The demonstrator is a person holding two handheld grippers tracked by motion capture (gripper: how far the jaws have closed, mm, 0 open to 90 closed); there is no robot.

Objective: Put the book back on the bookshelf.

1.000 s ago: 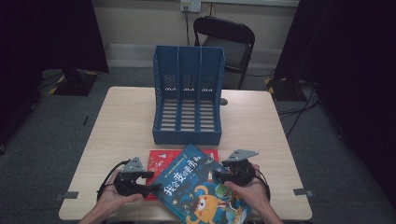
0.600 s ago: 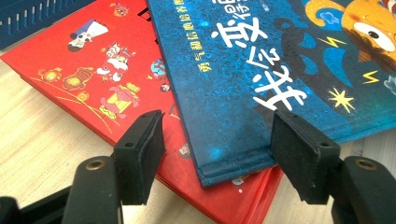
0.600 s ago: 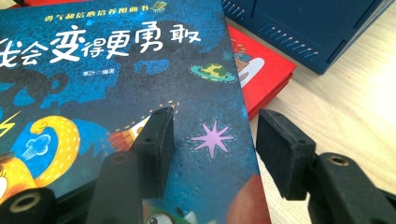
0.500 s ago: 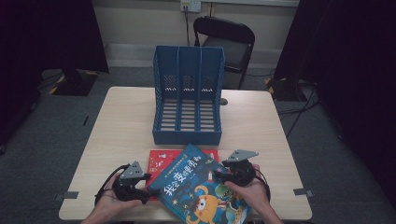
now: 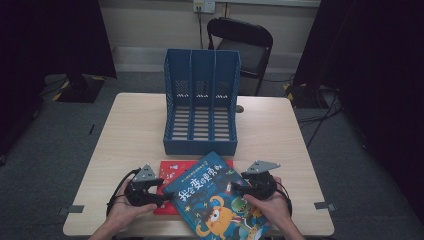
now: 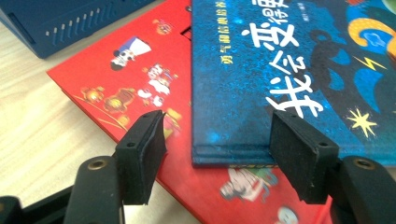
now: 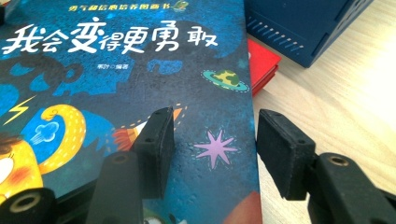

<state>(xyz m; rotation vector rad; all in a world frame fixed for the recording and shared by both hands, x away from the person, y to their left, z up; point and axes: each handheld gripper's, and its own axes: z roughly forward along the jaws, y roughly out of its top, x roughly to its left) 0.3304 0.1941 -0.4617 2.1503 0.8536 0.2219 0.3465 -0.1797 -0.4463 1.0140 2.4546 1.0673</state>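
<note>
Straddling opposite edges of the blue book (image 5: 220, 202), both grippers stand with jaws wide and grip nothing. Left gripper (image 6: 217, 158): its jaws bracket the book's near-left corner, the spine edge running between the pads and away from them; a small push forward would bring that edge between the pads. Right gripper (image 7: 212, 151): one pad rides over the cover, the other hangs outside the book's right edge, over the table (image 7: 336, 98). Neither hand is clearly nearer. The blue book lies flat and skewed on the table's near side, its long axis angled from front-right to back-left; hard glossy boards, square corners, thin edge. Beneath it, and partly covered by it, lies a red book (image 6: 130, 79), also flat and glossy. Beyond both stands a blue slotted plastic file rack (image 5: 201, 107), three bays, well apart from the grippers.
</note>
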